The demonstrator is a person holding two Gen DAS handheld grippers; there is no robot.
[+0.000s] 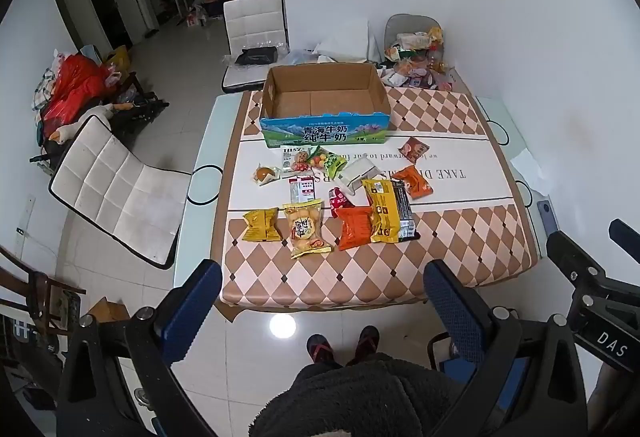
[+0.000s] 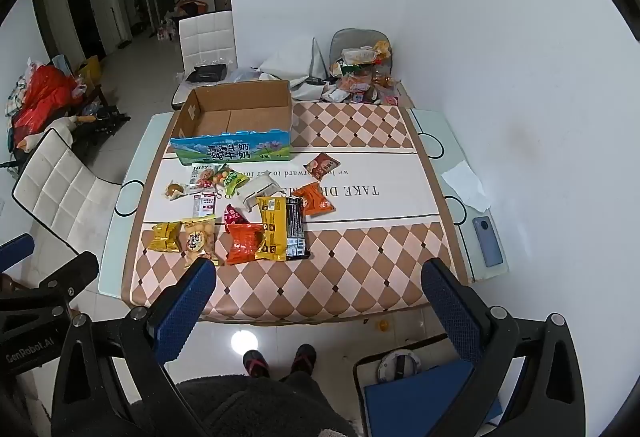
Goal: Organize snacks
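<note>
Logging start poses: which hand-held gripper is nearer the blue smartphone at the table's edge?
Right. The right hand-held gripper hovers open off the table's near edge, the blue smartphone just to its right; the left hand-held gripper hangs farther left.

My right gripper [image 2: 318, 291] hangs above the near edge of the table [image 2: 360, 277], its blue-padded jaws spread wide with nothing between them. An open milk carton box [image 2: 234, 129] stands at the far left of the table, interior bare. Snack packets lie scattered in front of it, including a yellow-and-black bag [image 2: 280, 227] overlapping an orange-red packet [image 2: 244, 243]. A phone [image 2: 488, 241] lies at the table's right edge.
</note>
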